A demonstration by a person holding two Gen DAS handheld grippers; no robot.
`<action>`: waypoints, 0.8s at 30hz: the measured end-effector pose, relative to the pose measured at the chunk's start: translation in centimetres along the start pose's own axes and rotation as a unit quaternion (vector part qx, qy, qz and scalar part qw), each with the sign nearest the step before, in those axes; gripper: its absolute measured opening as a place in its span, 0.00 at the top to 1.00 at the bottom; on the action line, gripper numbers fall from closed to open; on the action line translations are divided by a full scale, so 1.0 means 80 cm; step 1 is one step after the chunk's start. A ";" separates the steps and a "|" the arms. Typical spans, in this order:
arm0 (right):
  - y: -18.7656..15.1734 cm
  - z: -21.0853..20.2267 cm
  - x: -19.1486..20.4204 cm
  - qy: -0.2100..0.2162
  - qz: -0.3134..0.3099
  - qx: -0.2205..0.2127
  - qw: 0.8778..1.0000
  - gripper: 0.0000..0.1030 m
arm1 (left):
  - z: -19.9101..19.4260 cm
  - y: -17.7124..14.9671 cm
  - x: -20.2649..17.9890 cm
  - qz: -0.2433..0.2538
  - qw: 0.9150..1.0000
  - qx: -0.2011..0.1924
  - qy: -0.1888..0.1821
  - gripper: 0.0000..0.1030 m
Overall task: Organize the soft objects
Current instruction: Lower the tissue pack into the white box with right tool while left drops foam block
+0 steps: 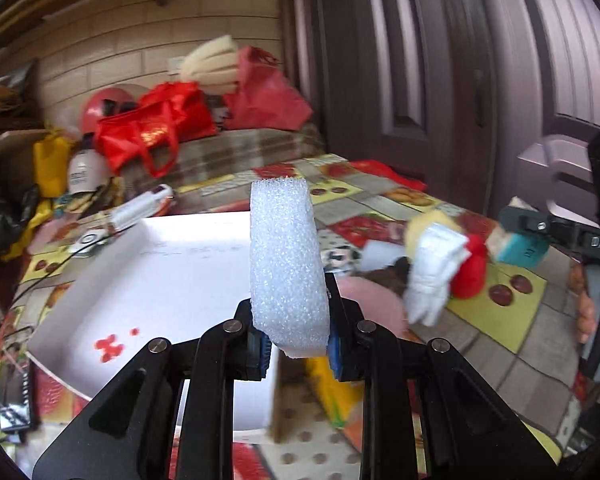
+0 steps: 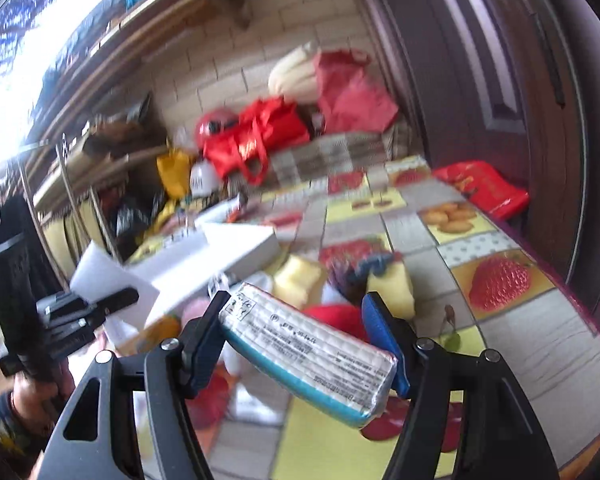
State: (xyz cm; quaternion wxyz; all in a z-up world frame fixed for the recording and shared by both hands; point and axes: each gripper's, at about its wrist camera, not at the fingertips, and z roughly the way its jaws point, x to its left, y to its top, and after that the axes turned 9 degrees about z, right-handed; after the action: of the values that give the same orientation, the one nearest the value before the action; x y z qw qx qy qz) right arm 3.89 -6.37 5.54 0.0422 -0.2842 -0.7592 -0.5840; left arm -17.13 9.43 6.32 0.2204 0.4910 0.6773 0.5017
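Left gripper point(image 1: 296, 344) clamps white foam point(image 1: 286, 264), long axis upright, frame centre. White box point(image 1: 112, 280) sits directly beyond and left of it, interior open; left hand nearer.

Right gripper point(image 2: 300, 344) clamps wrapped sponge point(image 2: 308, 356), long axis slanting upper left to lower right. Soft pile point(image 2: 340, 284) just beyond; box point(image 2: 236, 252) further, upper left.

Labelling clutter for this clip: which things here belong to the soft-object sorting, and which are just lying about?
Job:
left tongs shut on white foam block
right tongs shut on wrapped sponge
white box
soft pile: white socks, red pouch

Lying about:
red bags
yellow bag
door
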 end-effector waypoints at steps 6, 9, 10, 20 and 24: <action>-0.001 0.002 0.033 -0.001 -0.008 -0.065 0.998 0.35 | 0.003 -0.010 0.014 -0.008 0.999 -0.001 0.047 0.80; -0.002 0.006 0.045 -0.003 -0.014 -0.076 0.997 0.35 | 0.007 -0.013 0.014 -0.006 0.999 0.001 0.050 0.80; -0.003 0.007 0.048 -0.003 -0.013 -0.076 0.997 0.35 | 0.006 -0.015 0.015 -0.006 0.999 0.001 0.052 0.80; -0.017 0.027 0.089 0.021 -0.034 -0.063 0.997 0.35 | 0.002 -0.030 0.058 -0.028 0.995 0.008 0.099 0.80; -0.025 0.041 0.116 0.039 -0.053 -0.049 0.997 0.35 | 0.003 -0.039 0.083 -0.040 0.992 0.019 0.122 0.79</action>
State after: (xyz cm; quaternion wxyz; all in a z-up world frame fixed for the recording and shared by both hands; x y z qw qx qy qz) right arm -3.90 -0.14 6.46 0.0269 -0.2220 -0.7417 -0.6324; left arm -21.13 15.39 4.70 0.1466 0.4025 0.7276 0.5359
